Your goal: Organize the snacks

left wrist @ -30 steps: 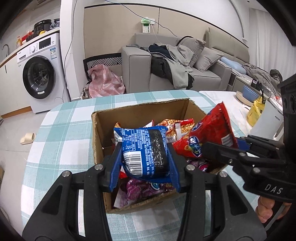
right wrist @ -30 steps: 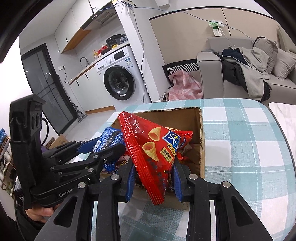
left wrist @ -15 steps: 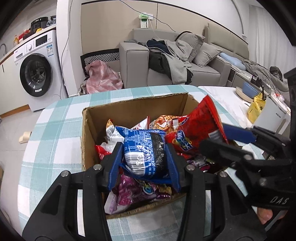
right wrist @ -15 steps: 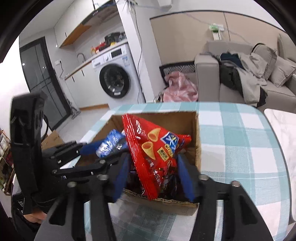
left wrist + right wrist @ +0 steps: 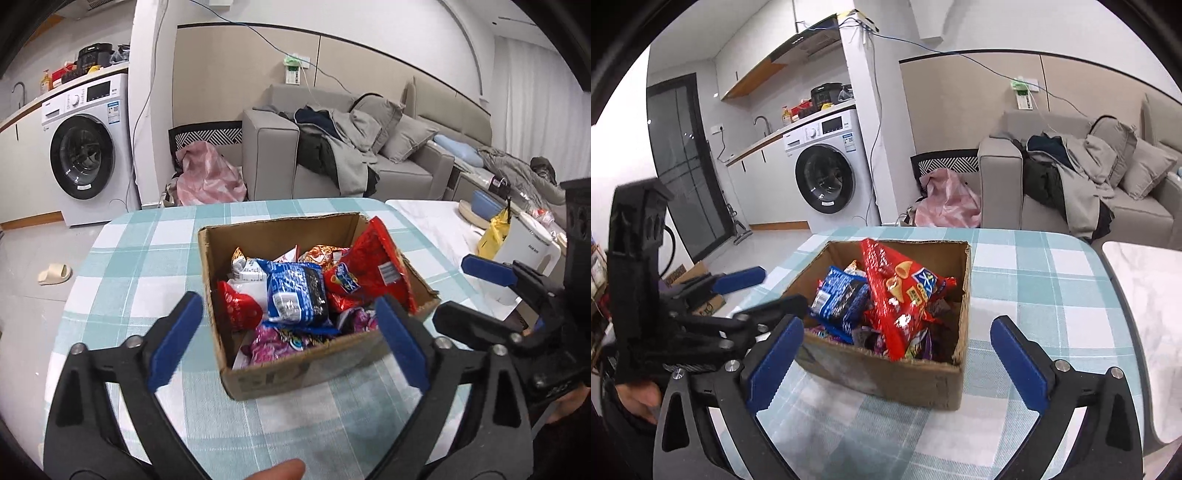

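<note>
A cardboard box (image 5: 295, 373) (image 5: 886, 376) full of snack packs stands on the checked table. A blue cookie pack (image 5: 297, 291) (image 5: 840, 299) lies on top of the pile. A red chip bag (image 5: 373, 271) (image 5: 899, 295) leans beside it in the box. My left gripper (image 5: 288, 339) is open and empty, just short of the box's near wall. My right gripper (image 5: 897, 362) is open and empty, also in front of the box. Each gripper shows in the other's view, the right one (image 5: 480, 291) beside the box and the left one (image 5: 753, 295) at the left.
The teal checked tablecloth (image 5: 140, 266) covers the round table. A white side table with a kettle (image 5: 524, 251) and a yellow bag (image 5: 495, 232) stands to the right. A sofa (image 5: 332, 155) and a washing machine (image 5: 85, 147) are behind.
Both grippers opened and let go of their packs, the blue cookie pack and the red chip bag, which now lie in the box. Both grippers drew back from the box.
</note>
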